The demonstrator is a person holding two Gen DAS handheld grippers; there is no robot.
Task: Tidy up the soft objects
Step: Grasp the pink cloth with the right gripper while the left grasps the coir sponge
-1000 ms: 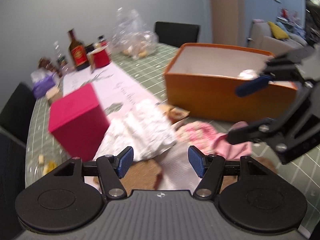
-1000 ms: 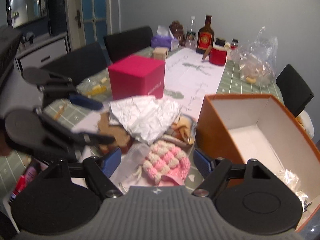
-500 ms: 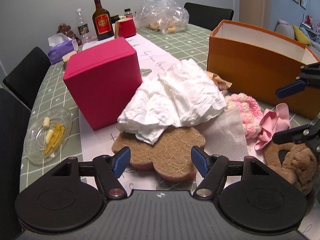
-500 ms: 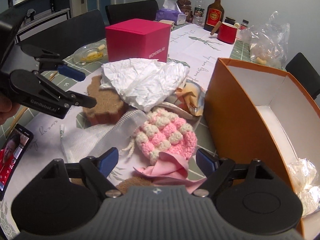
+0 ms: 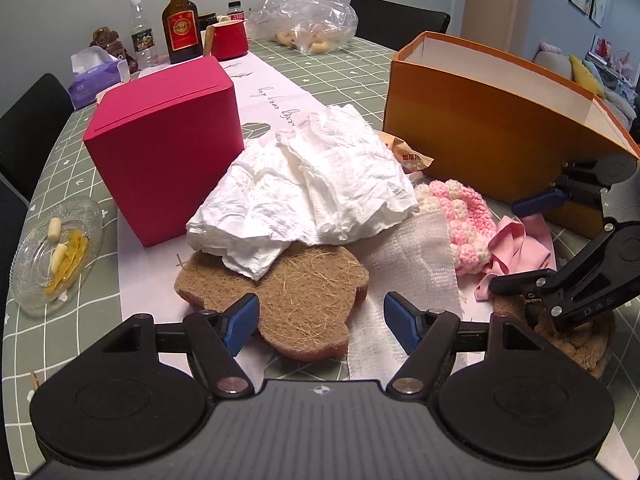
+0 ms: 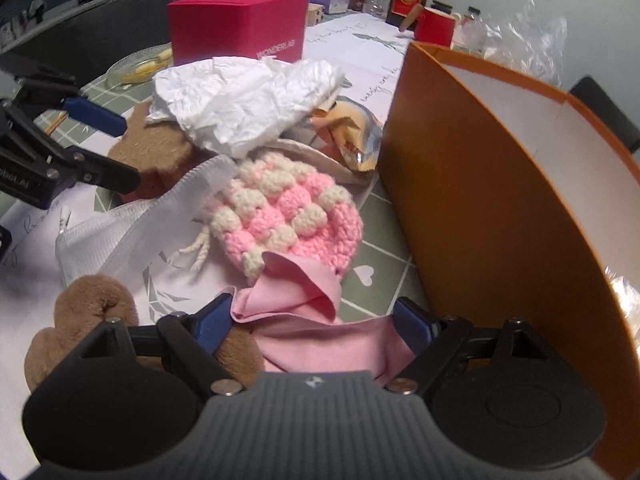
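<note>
Both tongs have dropped low and closed in on the pile within the last second, so the reach looks finished and a pick seems next. The left tongs point(image 5: 320, 318) stand wide, empty, straddling the near edge of the brown coir pad point(image 5: 296, 300) under the crumpled white tissue point(image 5: 308, 188). The right tongs point(image 6: 310, 320) are also wide, over the pink cloth point(image 6: 304, 320), beside a brown plush toy point(image 6: 88, 300) and the pink-and-cream crochet pouch point(image 6: 288, 216). The orange box point(image 6: 480, 208) waits open, just right of the pile. The worktop point(image 5: 60, 168) carries a green checked cloth, a white runner, a crimson box point(image 5: 168, 132), bottles; dark chairs ring it in a grey-walled room.
</note>
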